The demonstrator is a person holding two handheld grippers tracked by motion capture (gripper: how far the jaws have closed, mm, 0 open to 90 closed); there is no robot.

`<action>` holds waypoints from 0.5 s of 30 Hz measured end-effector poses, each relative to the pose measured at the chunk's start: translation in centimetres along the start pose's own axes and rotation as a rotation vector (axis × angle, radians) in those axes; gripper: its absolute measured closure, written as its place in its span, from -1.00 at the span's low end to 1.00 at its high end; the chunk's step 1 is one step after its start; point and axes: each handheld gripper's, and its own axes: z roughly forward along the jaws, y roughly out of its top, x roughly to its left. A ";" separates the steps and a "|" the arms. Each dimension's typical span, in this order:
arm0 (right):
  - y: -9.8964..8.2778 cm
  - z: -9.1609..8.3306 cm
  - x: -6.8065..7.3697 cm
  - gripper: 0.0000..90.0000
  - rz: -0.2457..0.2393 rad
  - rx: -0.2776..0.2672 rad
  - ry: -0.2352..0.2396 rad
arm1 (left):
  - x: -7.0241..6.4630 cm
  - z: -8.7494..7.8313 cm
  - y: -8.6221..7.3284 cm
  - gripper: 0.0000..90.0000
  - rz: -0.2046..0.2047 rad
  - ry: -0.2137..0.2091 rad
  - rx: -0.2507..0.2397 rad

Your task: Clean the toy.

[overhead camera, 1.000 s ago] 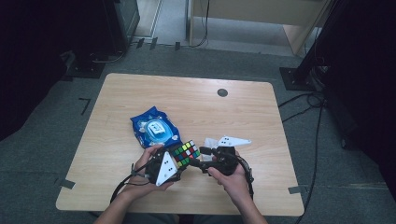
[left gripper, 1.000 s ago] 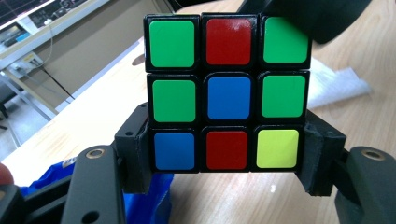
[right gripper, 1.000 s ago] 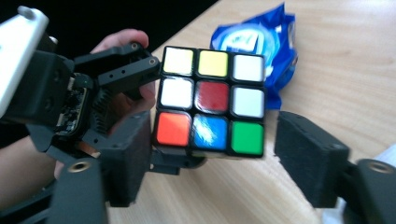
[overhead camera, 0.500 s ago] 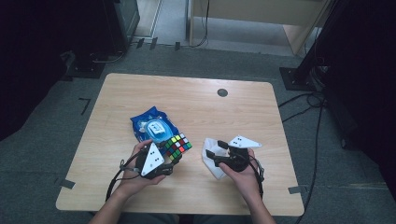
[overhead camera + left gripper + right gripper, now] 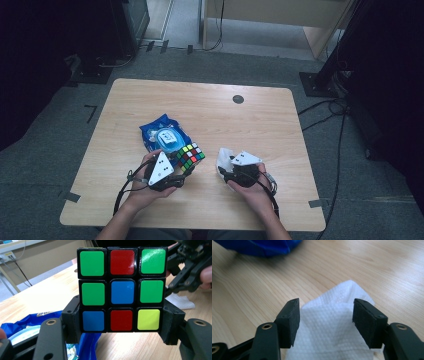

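A scrambled Rubik's cube (image 5: pixel 190 156) (image 5: pixel 122 288) is held just above the table, with my left gripper (image 5: pixel 187 161) (image 5: pixel 122 325) shut on its lower layer. A white wipe (image 5: pixel 226 156) (image 5: pixel 332 335) lies crumpled on the wood to the right of the cube. My right gripper (image 5: pixel 223 167) (image 5: pixel 325 315) hangs low over the wipe. Its jaws have just been closing and stand either side of a raised fold, with the pads clear of it.
A blue pack of wet wipes (image 5: pixel 162 135) (image 5: pixel 25 325) (image 5: pixel 262 246) lies behind the cube on the wooden table (image 5: pixel 225 115). A small dark round cap (image 5: pixel 238 99) sits near the far edge. Cables and stands crowd the floor at the right.
My right gripper has drawn away from the cube to the right and sunk down over the wipe. The left hand has kept the cube almost still.
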 end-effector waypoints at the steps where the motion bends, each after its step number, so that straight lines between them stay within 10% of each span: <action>1: 0.0 0.1 0.1 0.00 -0.005 0.007 -0.004 | 0.0 0.0 0.0 -0.24 -0.002 0.000 -0.002; 15: -1.0 0.6 -0.1 0.63 0.055 0.046 -0.009 | 0.0 -0.1 0.1 -0.24 -0.011 -0.017 -0.011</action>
